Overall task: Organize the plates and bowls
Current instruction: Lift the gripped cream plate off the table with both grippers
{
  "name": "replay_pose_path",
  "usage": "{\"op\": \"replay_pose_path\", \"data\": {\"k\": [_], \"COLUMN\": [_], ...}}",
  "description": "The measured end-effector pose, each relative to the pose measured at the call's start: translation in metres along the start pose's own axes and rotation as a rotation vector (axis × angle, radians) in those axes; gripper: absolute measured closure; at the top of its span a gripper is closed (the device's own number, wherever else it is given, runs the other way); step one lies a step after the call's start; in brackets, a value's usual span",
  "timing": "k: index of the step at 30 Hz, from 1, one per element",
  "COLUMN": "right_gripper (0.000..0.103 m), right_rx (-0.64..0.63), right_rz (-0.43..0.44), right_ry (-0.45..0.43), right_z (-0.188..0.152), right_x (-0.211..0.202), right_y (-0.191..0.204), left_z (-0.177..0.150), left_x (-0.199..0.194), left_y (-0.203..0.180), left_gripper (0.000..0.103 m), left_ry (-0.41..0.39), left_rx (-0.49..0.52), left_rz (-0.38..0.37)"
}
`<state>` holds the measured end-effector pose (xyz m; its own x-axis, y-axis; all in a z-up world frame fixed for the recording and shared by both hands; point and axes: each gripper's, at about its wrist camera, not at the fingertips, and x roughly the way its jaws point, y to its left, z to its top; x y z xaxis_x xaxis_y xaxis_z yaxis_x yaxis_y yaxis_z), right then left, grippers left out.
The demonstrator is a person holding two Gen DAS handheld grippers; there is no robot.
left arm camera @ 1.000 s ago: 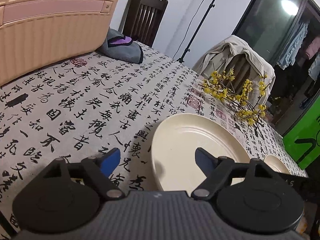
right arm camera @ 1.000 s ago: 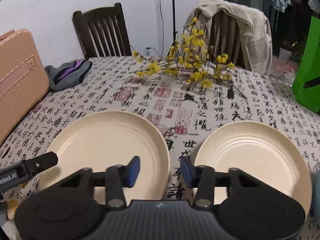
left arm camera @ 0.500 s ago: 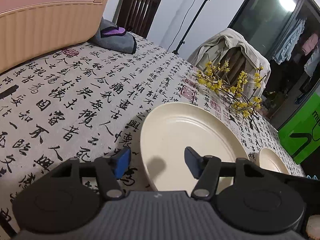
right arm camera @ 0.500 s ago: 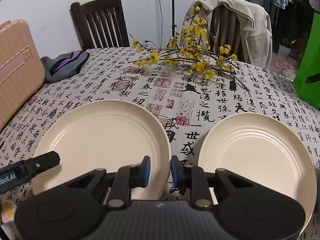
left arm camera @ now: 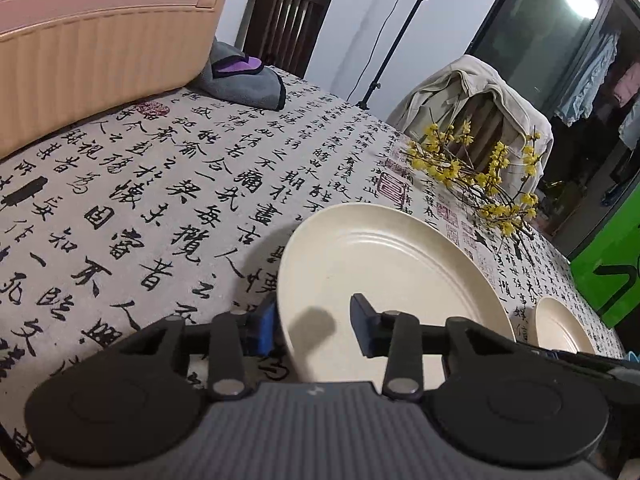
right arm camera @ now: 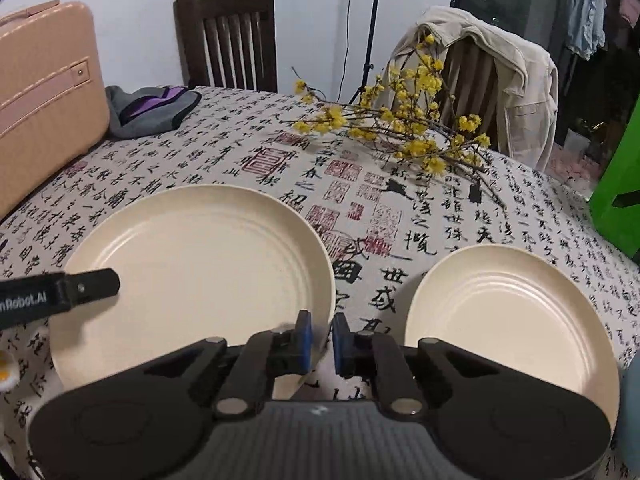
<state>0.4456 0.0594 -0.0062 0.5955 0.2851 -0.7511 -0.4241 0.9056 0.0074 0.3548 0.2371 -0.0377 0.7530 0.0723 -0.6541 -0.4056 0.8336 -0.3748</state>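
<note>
Left wrist view: the left gripper tilts down at the near rim of the large plate; its jaws are closing, one blue pad outside the rim, the other over the plate's inside, neither clearly pressing yet.
Right wrist view: the right gripper tilts down, its blue pads clenched on the same plate's near right rim.
Plate pose: in the left view its left edge looks raised off the cloth; I cannot tell for sure.
Second plate: the smaller plate lies flat to the right, apart from the large one.
Surface: a tablecloth printed with black writing and red seals.
Room: white wall, dark wooden chair, a second chair draped with a beige jacket, a green panel at right.
Around: a branch of yellow flowers lies beyond the plates; a pink suitcase and a grey-purple cloth sit at the far left, clear of the grippers.
</note>
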Motion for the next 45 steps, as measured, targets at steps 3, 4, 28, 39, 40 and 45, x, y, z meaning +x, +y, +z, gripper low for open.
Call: {"op": "replay_pose_path", "data": {"k": [3,4,28,39,40,45], "right_gripper": [0.092,0.090,0.083,0.083,0.084,0.084], "right_rx": [0.018,0.018,0.019,-0.007,-0.011,-0.019], "right_rz": [0.016,0.023,0.065,0.050,0.048,0.046], "right_ry": [0.003,0.004,-0.023,-0.086,-0.095,-0.126], "right_z": [0.000,-0.001,-0.008,-0.013,-0.014,-0.015], "right_x": [0.001,0.002,0.002,-0.012,-0.014,-0.021], "right_y": [-0.003,-0.003,0.003,0.006,0.007,0.007], "left_z": [0.000,0.000,0.001,0.002,0.002,0.002], "left_x": [0.000,0.000,0.000,-0.013,-0.014,-0.020], "left_y": [-0.001,-0.001,-0.004,-0.006,-0.006,-0.008], "left_gripper": [0.064,0.064,0.064,0.064,0.064,0.064], "left_ry": [-0.001,-0.001,-0.015,-0.060,-0.064,-0.081], "left_rx": [0.007,0.008,0.049,0.068,0.069,0.074], "left_rz": [0.006,0.007,0.044,0.032,0.031,0.022]}}
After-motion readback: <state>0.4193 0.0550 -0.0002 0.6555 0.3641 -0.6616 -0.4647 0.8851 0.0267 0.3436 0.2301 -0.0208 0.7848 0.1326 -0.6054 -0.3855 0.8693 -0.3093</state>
